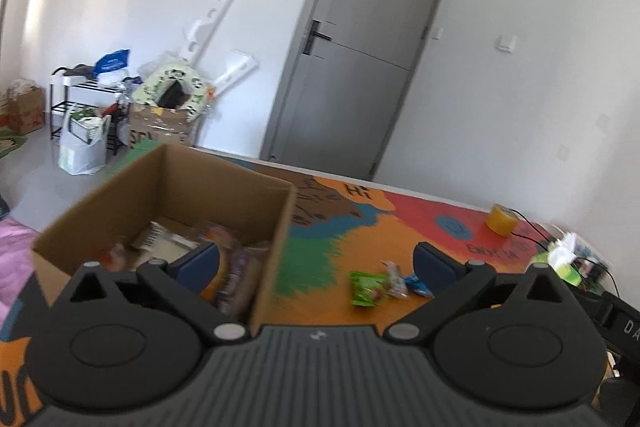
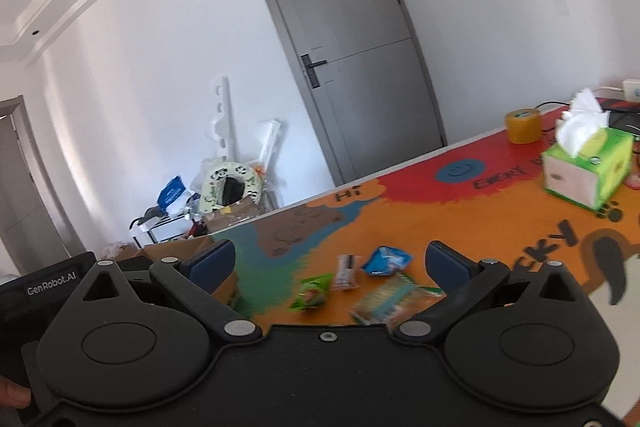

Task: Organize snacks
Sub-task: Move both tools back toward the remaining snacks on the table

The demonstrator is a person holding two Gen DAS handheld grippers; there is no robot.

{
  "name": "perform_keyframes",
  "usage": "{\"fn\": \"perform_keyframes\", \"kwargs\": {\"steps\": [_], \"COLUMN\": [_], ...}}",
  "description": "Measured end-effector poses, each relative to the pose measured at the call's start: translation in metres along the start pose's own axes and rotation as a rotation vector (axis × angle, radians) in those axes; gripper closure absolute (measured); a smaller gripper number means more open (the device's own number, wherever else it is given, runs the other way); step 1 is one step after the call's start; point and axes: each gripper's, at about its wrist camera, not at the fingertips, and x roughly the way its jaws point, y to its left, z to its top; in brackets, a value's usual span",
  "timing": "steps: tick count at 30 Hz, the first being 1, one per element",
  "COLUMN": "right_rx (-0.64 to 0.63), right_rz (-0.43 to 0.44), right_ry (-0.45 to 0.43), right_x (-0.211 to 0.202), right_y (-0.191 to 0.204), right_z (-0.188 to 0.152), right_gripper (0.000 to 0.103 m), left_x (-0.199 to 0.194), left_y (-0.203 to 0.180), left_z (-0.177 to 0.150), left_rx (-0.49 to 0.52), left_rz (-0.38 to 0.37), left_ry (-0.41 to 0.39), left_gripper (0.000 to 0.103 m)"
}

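Observation:
An open cardboard box (image 1: 276, 227) stands on the colourful table mat (image 1: 320, 251), with several snack packets (image 1: 228, 267) lying inside. My left gripper (image 1: 316, 261) is open and straddles the box's right wall, nothing between its pads. On the mat to the right lie a green packet (image 1: 364, 289) and a blue one (image 1: 418, 285). In the right wrist view my right gripper (image 2: 330, 261) is open and empty above loose snacks: a green packet (image 2: 312, 293), a small brown-and-white bar (image 2: 346, 271), a blue packet (image 2: 386, 259) and a striped pale packet (image 2: 386, 301).
A yellow tape roll (image 2: 522, 125) and a green tissue box (image 2: 588, 167) sit at the mat's far right, with cables behind. The other gripper's black body (image 2: 44, 291) shows at the left edge. A grey door (image 2: 344, 67), cluttered boxes (image 1: 168, 115) and a rack stand beyond the table.

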Motion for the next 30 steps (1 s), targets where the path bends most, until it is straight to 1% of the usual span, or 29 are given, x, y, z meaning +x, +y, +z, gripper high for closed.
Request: {"fn": "perform_keyframes", "kwargs": {"steps": [5,10,15,20,24,26,30], "right_rx": [0.010,0.020,0.027,0.017,0.003,-0.007,-0.017], "right_rz": [-0.043,-0.055,-0.053,-0.055,-0.051,-0.044,-0.033], "right_ry": [-0.002,-0.005,0.020,0.075,0.114,0.135,0.174], "right_x": [-0.003,-0.001,0.010,0.028,0.042,0.051,0.066], "right_y": [-0.018,-0.032,-0.041,-0.045,-0.045,-0.046,-0.046], "right_z": [-0.001,-0.001,0.001,0.001,0.001,0.002,0.000], "right_gripper": [0.000,0.000,0.000,0.000,0.001,0.002,0.007], "left_x": [0.009,0.018,0.032,0.051,0.066,0.073,0.089], "left_y": [-0.017,-0.030,-0.042,-0.052,-0.055,-0.056,-0.059], "left_z": [-0.006,-0.008,-0.009,-0.007,-0.008,-0.008,-0.011], "left_rx": [0.025,0.045,0.068,0.102,0.105,0.109,0.110], "left_rz": [-0.024,-0.033,-0.041,-0.044,-0.043,-0.033,-0.020], "left_ry": [0.024,0.036,0.061,0.090,0.116,0.125,0.150], "left_gripper": [0.001,0.001,0.001,0.001,0.005,0.013,0.022]}}
